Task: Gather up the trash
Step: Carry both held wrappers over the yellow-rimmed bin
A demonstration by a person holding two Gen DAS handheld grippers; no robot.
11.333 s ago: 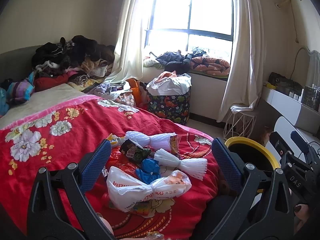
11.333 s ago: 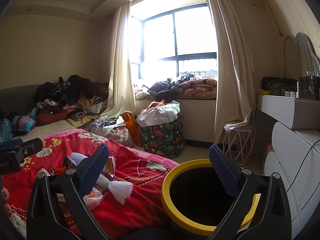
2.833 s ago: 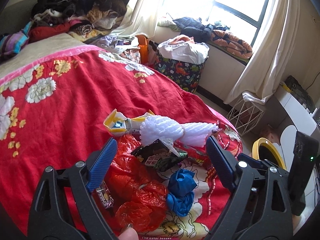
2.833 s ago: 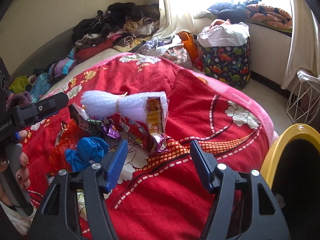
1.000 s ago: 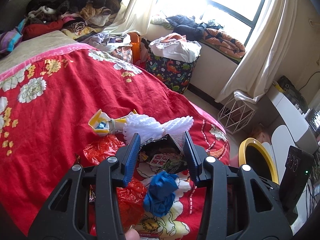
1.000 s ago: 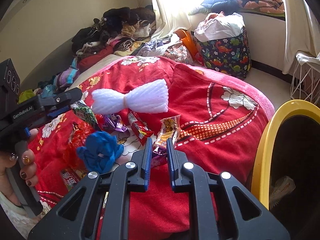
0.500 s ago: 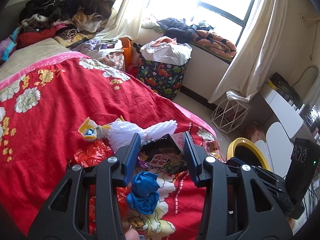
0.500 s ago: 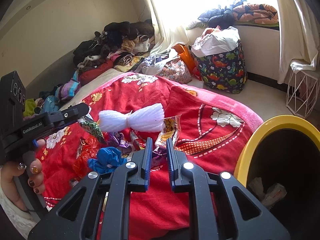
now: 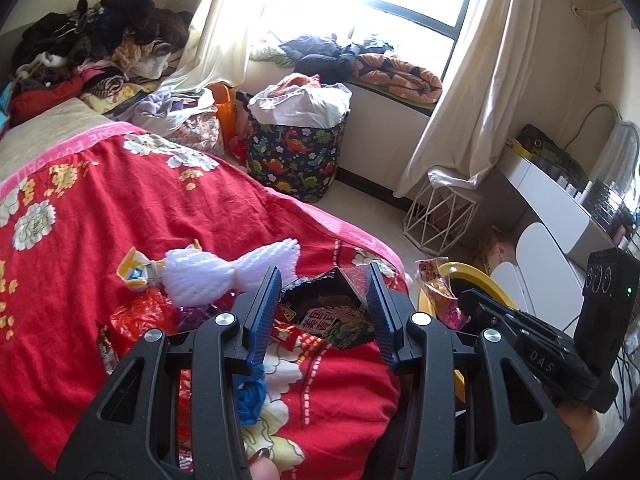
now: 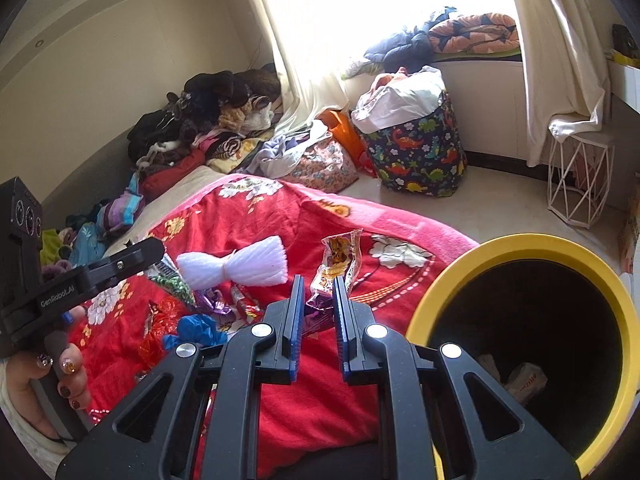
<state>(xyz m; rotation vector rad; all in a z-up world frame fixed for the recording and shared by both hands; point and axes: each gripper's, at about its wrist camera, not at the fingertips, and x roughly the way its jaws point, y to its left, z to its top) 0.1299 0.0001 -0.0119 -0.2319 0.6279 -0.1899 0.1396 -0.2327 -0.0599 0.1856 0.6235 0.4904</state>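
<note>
Two crinkled wrappers point(image 10: 336, 268) point(image 9: 332, 312) (one dark, apparently foil) sit pinched between fingers.

Count: 2 tongs, left point(image 9: 324, 300) and right point(image 10: 316, 308), 1 wrapper each: dark snack bag point(image 9: 328, 312), clear snack wrapper point(image 10: 336, 264). 1 yellow-rimmed bin point(image 10: 452, 280), lower right. On bed point(image 10: 260, 216): 1 white foam net point(image 10: 236, 266), 1 blue bag point(image 10: 198, 330), 1 red plastic bag point(image 9: 132, 316). 1 dinosaur-print hamper point(image 10: 416, 148). 1 wire stool point(image 10: 578, 184).
</note>
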